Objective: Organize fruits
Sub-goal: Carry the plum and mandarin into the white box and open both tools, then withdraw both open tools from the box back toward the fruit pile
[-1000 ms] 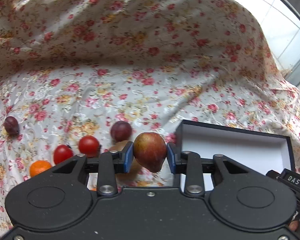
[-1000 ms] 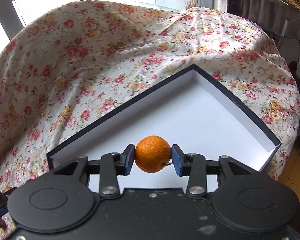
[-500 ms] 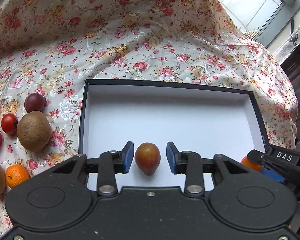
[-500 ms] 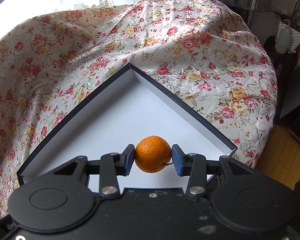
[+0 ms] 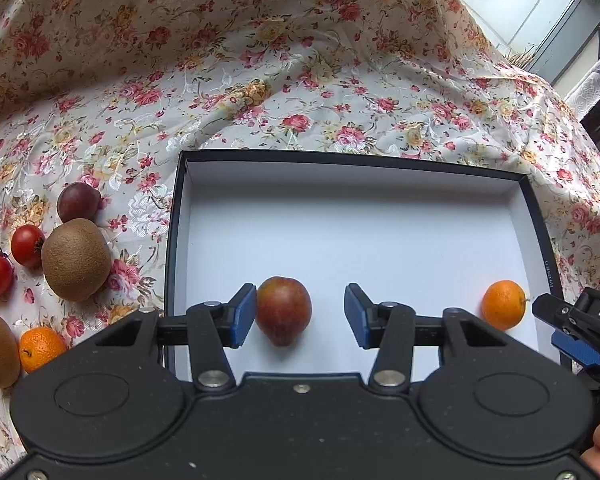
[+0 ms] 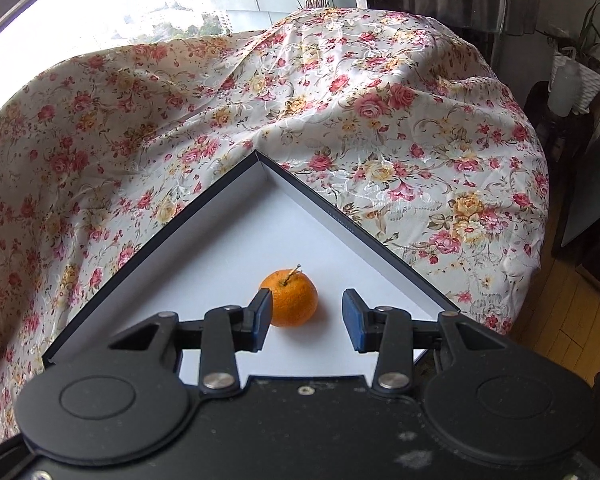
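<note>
Now the reddish-brown pear-shaped fruit [image 5: 283, 310] lies on the white floor of the shallow black-rimmed box [image 5: 340, 157], released between the opening left claw [image 5: 300, 315]. A second ago it was clamped. Likewise the small orange mandarin [image 6: 290, 298] sits freed; the right claw [image 6: 306, 320], cut off in the left view, stands apart, closing slightly.

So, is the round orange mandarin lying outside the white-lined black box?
No, the mandarin rests on the white floor of the box.
</note>
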Demonstrator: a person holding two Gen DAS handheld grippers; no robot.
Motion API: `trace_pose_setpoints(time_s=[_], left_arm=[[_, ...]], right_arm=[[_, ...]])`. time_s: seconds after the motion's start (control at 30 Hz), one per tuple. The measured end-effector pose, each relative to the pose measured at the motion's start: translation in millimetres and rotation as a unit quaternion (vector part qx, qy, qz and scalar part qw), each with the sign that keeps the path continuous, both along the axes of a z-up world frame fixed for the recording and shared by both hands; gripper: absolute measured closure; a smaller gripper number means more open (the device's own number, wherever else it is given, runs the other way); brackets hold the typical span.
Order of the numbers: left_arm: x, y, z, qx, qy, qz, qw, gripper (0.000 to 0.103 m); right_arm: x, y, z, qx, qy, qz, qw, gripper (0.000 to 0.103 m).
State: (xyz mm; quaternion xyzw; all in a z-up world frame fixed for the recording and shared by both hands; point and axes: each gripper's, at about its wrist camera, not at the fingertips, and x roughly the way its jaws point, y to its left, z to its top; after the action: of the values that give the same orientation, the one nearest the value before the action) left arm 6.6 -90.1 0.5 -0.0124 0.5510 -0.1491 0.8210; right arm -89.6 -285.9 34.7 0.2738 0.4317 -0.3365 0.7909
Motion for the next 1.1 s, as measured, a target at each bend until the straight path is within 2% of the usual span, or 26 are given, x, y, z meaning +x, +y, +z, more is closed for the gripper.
trace_pose_setpoints(time_s=[0.23,0.43,0.77,1.1], left_arm=[[3.4,5.7,-2.4,0.019,0.004,0.007,0.9998,0.047],[0.9,6.8,5.3,0.041,-0.023,0.003,0.9989,0.047],[3.0,18.6,13.0,0.046,-0.04,0.007,0.9981,0.046],[16.4,60.3,24.4,0.055,-0.056,0.054,0.9954,0.045]], right_arm=[[4.0,2.6,-4.4,0.003,0.018,0.011,1.0,0.061],[9.9,5.7,-10.4,0.007,0.044,0.024,0.999,0.061],[19.0,16.0,-13.3,-0.001,0.072,0.036,0.997,0.061],[35.2,42.5,-14.8,-0.022,0.1,0.06,0.993,0.061]])
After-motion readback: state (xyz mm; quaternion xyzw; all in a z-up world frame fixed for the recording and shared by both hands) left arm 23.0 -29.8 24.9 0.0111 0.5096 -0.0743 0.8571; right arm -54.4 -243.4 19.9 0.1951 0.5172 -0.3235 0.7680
